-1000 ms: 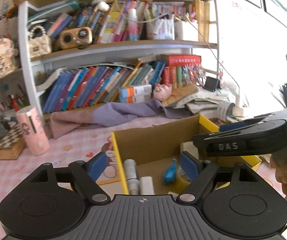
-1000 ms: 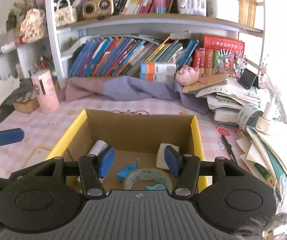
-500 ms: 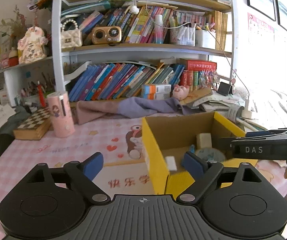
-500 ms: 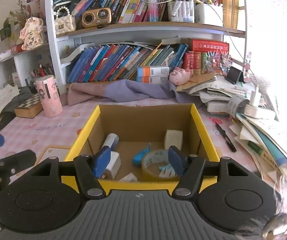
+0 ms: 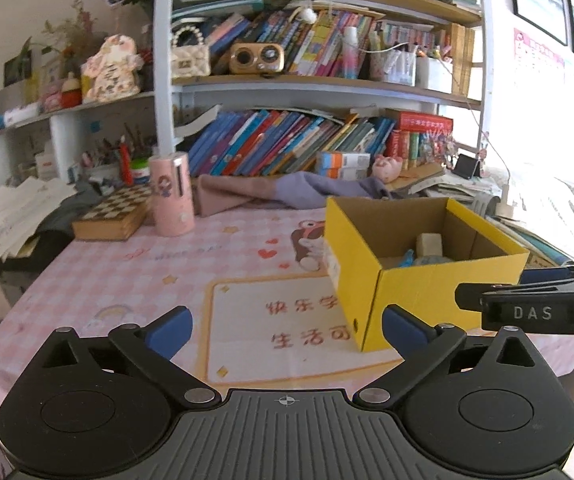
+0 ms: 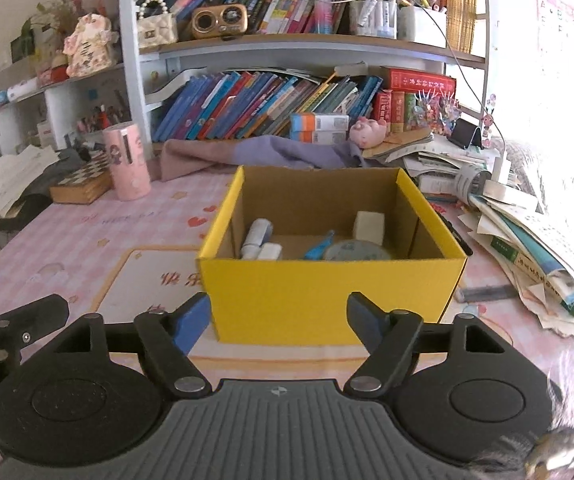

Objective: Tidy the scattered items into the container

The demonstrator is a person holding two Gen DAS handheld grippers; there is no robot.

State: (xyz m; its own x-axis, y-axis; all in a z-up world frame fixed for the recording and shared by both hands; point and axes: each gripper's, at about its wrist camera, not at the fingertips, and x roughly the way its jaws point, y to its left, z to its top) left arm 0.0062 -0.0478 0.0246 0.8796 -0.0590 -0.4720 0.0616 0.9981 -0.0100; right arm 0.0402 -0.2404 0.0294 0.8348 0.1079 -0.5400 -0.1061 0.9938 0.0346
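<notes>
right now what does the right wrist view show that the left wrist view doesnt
Only the right wrist view: the white tube and small white block at the box's left wall, and the black pen on the table right of the box. Only the left wrist view: the cartoon animal print on the tablecloth left of the box. Both: the yellow box, the white cube inside, the pink cylinder, the chessboard.

Both tools look alike. The left gripper (image 5: 285, 330) and right gripper (image 6: 278, 314) have matte black bodies, ribbed grey centre plates with a small crosshair mark, two round discs behind the jaws, silver pivot screws, blue pads (image 5: 167, 330); white "DAS" lettering marks one side.
</notes>
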